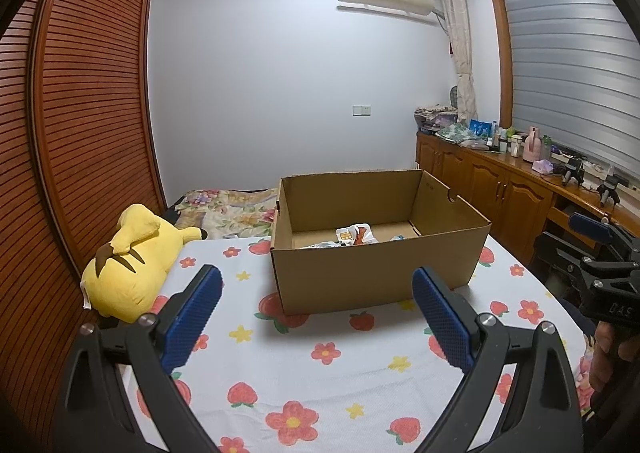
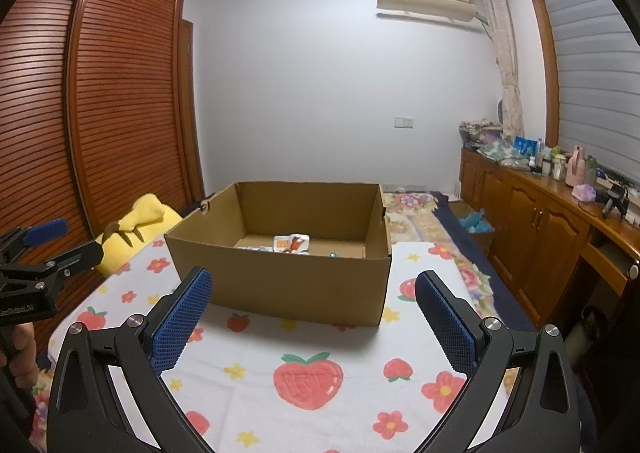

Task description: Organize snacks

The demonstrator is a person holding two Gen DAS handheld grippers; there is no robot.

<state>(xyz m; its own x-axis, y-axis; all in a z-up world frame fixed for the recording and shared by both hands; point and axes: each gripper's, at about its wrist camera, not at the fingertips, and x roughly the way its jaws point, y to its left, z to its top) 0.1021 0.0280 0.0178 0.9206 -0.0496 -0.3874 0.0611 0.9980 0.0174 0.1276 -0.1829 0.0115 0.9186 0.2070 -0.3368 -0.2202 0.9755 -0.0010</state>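
An open brown cardboard box (image 1: 376, 273) stands on the strawberry-and-flower cloth (image 1: 320, 381); it also shows in the right wrist view (image 2: 296, 285). Snack packets (image 1: 354, 235) lie on its floor, white and orange ones (image 2: 291, 243) showing over the near wall. My left gripper (image 1: 316, 313) is open and empty, held in front of the box. My right gripper (image 2: 314, 317) is open and empty, also in front of the box. Each gripper shows at the edge of the other's view: the right gripper (image 1: 600, 273), the left gripper (image 2: 40, 273).
A yellow plush toy (image 1: 128, 265) lies at the cloth's left edge beside the slatted wardrobe (image 1: 80, 113). A floral bedspread (image 1: 228, 209) lies behind the box. A wooden cabinet (image 2: 540, 213) with bottles and clutter runs along the right wall.
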